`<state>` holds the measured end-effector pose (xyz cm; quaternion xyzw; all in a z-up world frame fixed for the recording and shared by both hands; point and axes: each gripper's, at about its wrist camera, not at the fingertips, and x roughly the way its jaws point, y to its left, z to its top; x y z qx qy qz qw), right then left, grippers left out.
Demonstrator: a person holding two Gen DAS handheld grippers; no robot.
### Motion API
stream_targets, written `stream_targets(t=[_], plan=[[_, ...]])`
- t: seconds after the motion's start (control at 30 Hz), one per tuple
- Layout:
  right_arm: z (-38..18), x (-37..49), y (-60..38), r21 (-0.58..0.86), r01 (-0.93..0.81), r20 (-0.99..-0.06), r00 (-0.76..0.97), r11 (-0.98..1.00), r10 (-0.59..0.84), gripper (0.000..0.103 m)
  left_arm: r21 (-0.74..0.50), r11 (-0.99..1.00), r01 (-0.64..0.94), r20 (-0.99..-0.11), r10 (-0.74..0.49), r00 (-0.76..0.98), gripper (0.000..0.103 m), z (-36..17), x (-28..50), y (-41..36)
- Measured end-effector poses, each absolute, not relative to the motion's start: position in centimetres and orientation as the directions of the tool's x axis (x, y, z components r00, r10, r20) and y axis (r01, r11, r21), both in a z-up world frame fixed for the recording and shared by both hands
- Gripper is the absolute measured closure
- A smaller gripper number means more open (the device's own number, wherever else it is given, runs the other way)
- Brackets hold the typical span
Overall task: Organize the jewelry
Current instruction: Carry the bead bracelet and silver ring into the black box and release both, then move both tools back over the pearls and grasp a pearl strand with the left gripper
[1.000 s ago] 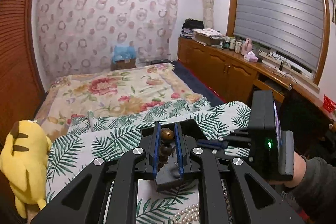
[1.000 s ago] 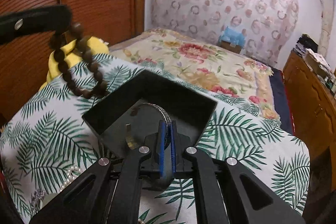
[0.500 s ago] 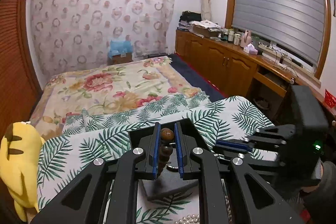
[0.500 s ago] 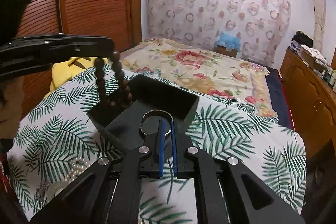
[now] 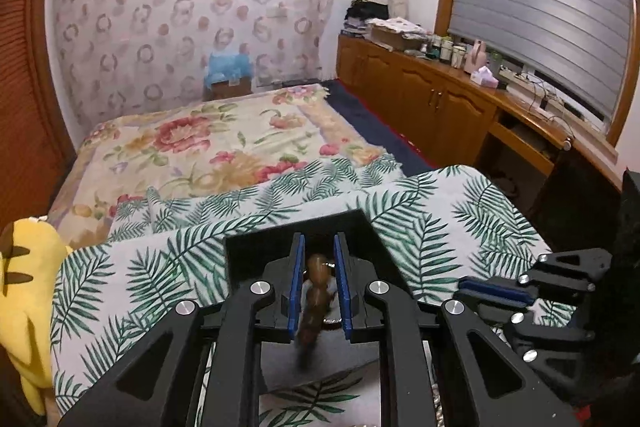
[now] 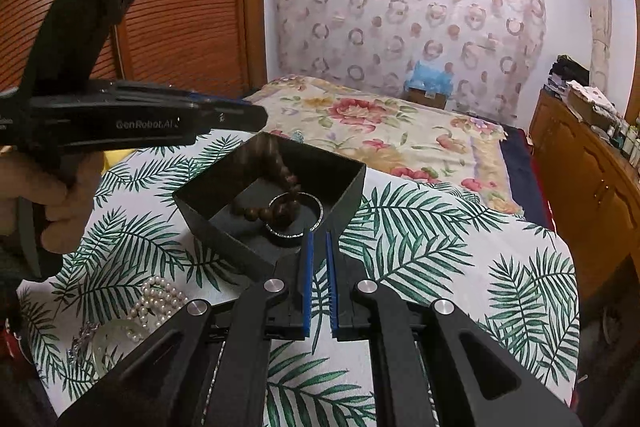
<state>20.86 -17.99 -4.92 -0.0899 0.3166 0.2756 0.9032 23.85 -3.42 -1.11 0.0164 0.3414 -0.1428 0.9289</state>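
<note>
A black open box [image 6: 340, 183] sits on the palm-leaf cloth. A brown wooden bead bracelet [image 6: 276, 203] is dropping into it, blurred, its lower end on the box floor over a silver bangle [image 6: 316, 205]. My left gripper [image 5: 319, 283] hangs above the box with its jaws parted; the beads [image 5: 314, 291] fall between them, loose. It shows in the right wrist view [image 6: 240, 115] too. My right gripper [image 6: 317, 279] is just outside the box's near wall, jaws slightly apart and empty. It appears in the left wrist view [image 5: 492, 293].
A white pearl necklace [image 6: 158, 301] and a pale ring with a small sparkly piece [image 6: 104, 343] lie on the cloth at the left front. A yellow plush toy [image 5: 28, 291] sits at the table's left edge. A bed [image 5: 208, 147] lies behind.
My left gripper has opened and let go of the bead bracelet, which falls into the box. My right gripper has let go of the bangle, left in the box, and drawn back.
</note>
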Motion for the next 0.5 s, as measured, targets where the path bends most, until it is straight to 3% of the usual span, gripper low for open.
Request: stream_targets(t=[0.5], plan=[[-6.2,17.0,-19.1,0.093,-0.559,-0.635,0.604,0.824,0.482,0.095,-0.047,0.958,0.281,-0.631,-0.247,0.736,0.043,-2.9,16.3,-1.4]])
